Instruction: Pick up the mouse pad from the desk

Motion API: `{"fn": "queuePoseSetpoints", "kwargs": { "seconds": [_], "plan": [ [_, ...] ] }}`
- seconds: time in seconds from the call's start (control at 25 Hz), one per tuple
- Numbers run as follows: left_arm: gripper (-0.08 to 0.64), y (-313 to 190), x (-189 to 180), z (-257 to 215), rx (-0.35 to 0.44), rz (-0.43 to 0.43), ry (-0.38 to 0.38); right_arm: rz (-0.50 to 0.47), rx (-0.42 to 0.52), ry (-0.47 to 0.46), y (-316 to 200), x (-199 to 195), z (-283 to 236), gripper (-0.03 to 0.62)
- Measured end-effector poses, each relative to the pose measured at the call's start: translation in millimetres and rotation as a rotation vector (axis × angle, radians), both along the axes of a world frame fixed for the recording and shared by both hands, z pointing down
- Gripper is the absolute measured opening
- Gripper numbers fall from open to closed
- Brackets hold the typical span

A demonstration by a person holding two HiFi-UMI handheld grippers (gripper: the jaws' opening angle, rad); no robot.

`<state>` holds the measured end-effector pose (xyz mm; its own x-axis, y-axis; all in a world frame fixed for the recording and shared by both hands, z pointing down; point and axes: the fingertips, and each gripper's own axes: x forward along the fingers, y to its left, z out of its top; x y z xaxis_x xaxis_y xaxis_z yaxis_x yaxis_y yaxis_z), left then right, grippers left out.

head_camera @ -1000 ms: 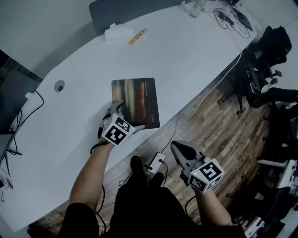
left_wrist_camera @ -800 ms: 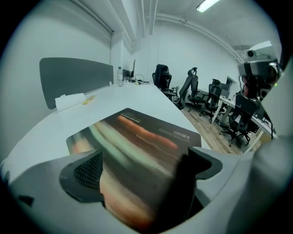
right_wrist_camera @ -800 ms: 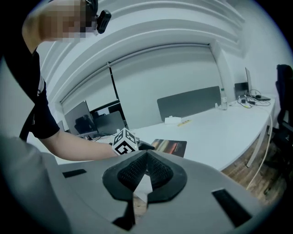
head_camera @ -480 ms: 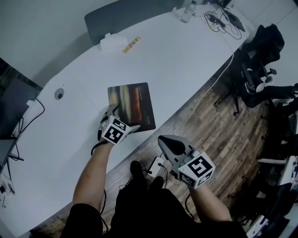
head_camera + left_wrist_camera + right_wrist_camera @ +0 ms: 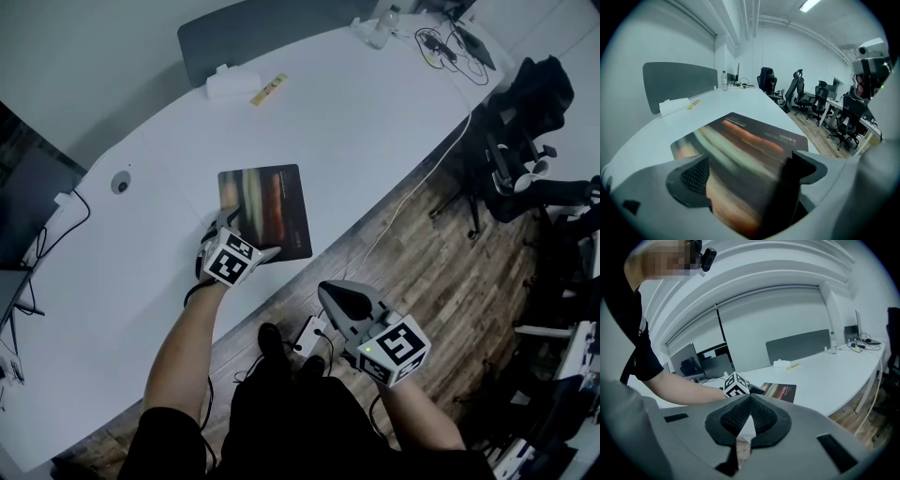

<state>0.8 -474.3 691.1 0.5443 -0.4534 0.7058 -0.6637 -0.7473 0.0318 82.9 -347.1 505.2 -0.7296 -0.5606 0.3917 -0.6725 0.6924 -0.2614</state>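
The dark mouse pad (image 5: pixel 272 206) with blurred orange and green streaks lies flat on the white desk (image 5: pixel 375 103), near its front edge. My left gripper (image 5: pixel 246 234) is at the pad's near left corner. In the left gripper view the pad (image 5: pixel 750 140) fills the wide gap between the open jaws (image 5: pixel 747 183). My right gripper (image 5: pixel 337 292) hangs off the desk over the wooden floor, and its pads (image 5: pixel 750 399) meet with nothing between them. From the right gripper view I see the left gripper's marker cube (image 5: pixel 736 385) beside the pad (image 5: pixel 780 391).
A white tissue box (image 5: pixel 225 82) and a yellow strip (image 5: pixel 268 88) sit at the desk's far side by a grey divider (image 5: pixel 253 33). Cables (image 5: pixel 450 47) and a bottle (image 5: pixel 382 23) are at the far right end. Office chairs (image 5: pixel 534 112) stand right of the desk. A power strip (image 5: pixel 314 333) lies on the floor.
The left gripper has stayed at the pad's near edge. The right gripper has drifted a little left, off the desk's front edge. The pad has not moved.
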Motion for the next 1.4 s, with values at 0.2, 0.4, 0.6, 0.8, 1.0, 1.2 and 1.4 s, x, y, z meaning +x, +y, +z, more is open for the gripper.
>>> {"fn": "queuePoseSetpoints", "kwargs": {
  "seconds": [0.2,0.4,0.6,0.8,1.0,1.2,1.4],
  "plan": [
    [0.537,0.8,4.2,3.9,0.019,0.023,0.008,-0.006,-0.026,0.008,10.7,0.4,2.2,0.005],
    [0.517,4.0,2.9,-1.2,0.001,0.026,0.004,0.002,-0.023,0.029,20.0,2.9,-0.9,0.005],
    [0.377,-3.1,-5.9,-4.8,0.006,-0.014,0.015,0.013,-0.027,0.029,25.2,3.1,-5.7,0.005],
    [0.182,-12.6,-16.5,-9.1,0.011,-0.045,0.008,0.019,-0.023,0.014,25.3,1.2,-11.8,0.005],
    [0.326,2.7,-8.4,-7.9,-0.045,0.034,0.027,0.022,-0.038,0.024,25.5,0.7,-12.6,0.005],
    [0.544,31.6,5.4,3.3,-0.101,0.187,-0.082,0.027,-0.051,-0.003,20.4,3.7,-11.1,0.005],
    [0.586,37.4,2.1,9.1,-0.134,0.288,-0.165,0.026,-0.047,-0.013,16.6,0.0,-13.0,0.005]
  ]
}}
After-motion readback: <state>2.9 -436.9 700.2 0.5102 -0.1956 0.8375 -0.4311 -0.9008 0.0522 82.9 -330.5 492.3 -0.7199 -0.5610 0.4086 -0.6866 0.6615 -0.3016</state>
